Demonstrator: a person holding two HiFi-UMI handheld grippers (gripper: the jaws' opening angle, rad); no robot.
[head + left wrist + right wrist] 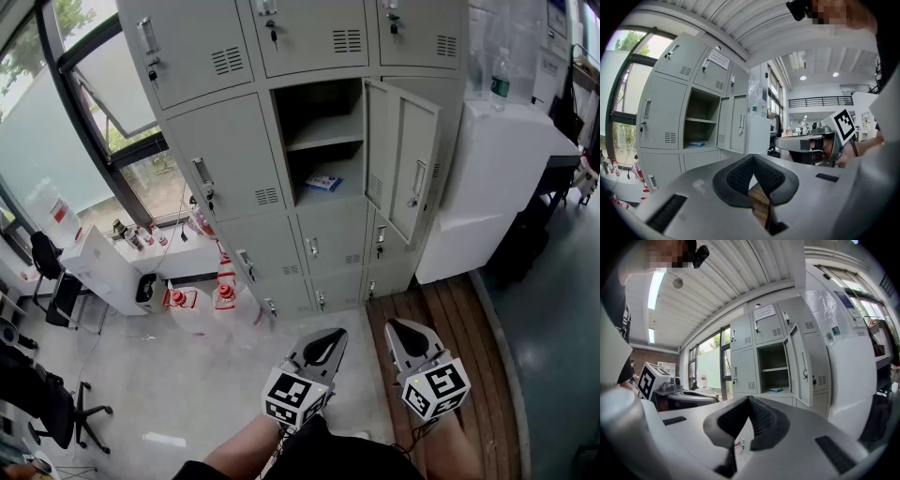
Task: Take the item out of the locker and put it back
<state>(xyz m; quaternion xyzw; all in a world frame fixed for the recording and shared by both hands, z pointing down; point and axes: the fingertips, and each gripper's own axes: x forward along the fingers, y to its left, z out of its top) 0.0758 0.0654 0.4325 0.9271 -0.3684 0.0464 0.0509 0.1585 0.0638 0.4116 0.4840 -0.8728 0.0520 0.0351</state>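
Item point(323, 182), small blurry blue shape in distant locker point(349, 178); left tool point(336, 336), right tool point(396, 326) clenched, empty.

i count two: left gripper point(328, 336), right gripper point(397, 328); one open locker door point(403, 159), one blue item point(323, 182), one bottle point(501, 80).

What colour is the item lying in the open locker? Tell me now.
Blue with some white. The item shows best in the head view.
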